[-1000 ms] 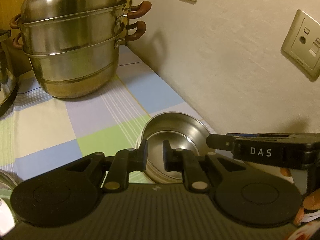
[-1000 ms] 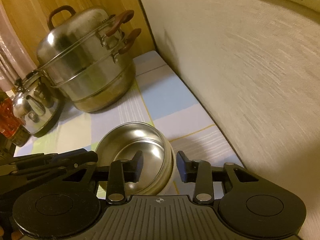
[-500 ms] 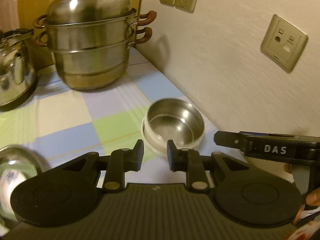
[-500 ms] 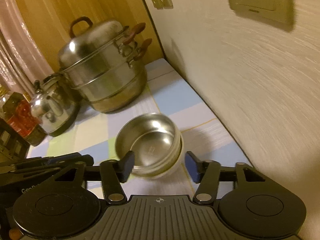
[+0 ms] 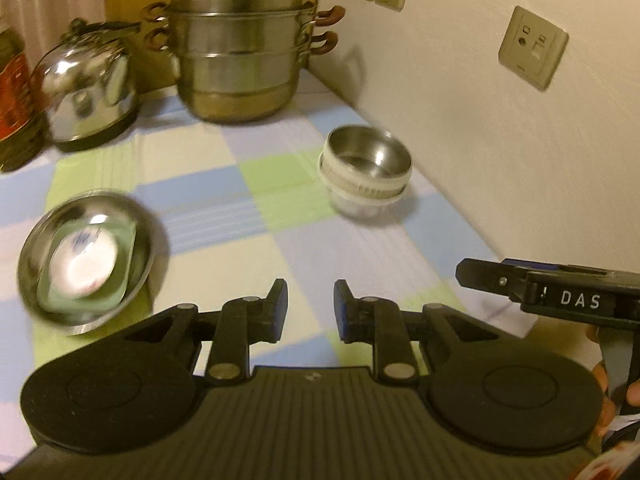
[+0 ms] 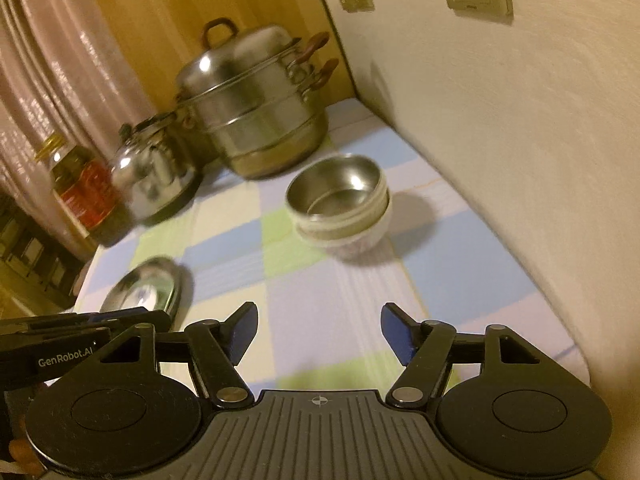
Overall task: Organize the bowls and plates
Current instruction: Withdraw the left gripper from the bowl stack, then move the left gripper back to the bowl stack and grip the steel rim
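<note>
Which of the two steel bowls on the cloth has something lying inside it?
The wide shallow steel bowl at the left, holding a white dish. The steel bowl by the wall is empty and sits on white bowls.

Checked tablecloth (image 5: 256, 208) — bowls (image 5: 366, 168), steamer pot (image 5: 240, 48)

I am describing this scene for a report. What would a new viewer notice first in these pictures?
First, the tall steel steamer pot at the back corner, with a shiny kettle to its left. Then the stack of bowls, a steel one on top, beside the wall, and the steel plate at the near left of the checked cloth.
</note>
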A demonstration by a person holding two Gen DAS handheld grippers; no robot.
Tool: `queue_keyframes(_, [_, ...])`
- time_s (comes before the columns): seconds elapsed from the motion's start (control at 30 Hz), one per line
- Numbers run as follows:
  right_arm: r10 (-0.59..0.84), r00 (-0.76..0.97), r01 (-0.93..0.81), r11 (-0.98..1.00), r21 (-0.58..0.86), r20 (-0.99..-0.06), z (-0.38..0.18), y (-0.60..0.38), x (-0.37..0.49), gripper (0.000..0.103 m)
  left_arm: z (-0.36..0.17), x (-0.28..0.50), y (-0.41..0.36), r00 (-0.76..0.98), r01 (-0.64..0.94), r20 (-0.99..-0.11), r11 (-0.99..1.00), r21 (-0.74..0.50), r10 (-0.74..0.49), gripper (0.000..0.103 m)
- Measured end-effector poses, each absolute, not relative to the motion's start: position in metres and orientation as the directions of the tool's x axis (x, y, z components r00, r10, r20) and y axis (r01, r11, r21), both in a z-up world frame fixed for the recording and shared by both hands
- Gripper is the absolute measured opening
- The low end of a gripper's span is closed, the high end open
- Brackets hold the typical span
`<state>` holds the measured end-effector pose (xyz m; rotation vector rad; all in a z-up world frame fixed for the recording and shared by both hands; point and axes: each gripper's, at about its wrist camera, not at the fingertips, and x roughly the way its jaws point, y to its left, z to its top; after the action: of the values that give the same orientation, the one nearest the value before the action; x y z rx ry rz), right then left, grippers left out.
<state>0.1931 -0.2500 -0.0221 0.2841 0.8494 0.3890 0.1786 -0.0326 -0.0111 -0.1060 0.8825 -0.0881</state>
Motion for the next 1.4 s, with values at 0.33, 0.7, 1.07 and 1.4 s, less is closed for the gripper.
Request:
queue_keyframes(0.33, [0.477, 0.556, -0.289, 0.879, 0.379, -0.681, -0.025, -0.234, 0.125, 0.069, -0.015, 0.098, -0.02, 0.612, -0.049, -0.789, 0.992, -0.112, -0.059, 0.022])
queue_keyframes(0.7, [0.477, 0.514, -0.338, 0.876, 0.343, -0.712, -0.029, -0.224, 0.087, 0.069, -0.016, 0.057, -0.021, 0.597, -0.077, -0.802, 0.993, -0.094, -0.029, 0.022])
queue_keyframes(1.07, [0.459, 0.485, -0.329, 0.884, 0.331, -0.745, -0.037, -0.217, 0.093, 0.069, -0.024, 0.069, -0.009, 0.573, -0.067, -0.819, 0.993, -0.099, -0.043, 0.022])
queue_keyframes(1.4, [0.411, 0.503, -0.279, 0.91, 0.307, -0.761, -0.043, -0.203, 0.125, 0.069, -0.031, 0.113, 0.013, 0.571, -0.021, -0.816, 0.993, -0.12, -0.086, 0.022])
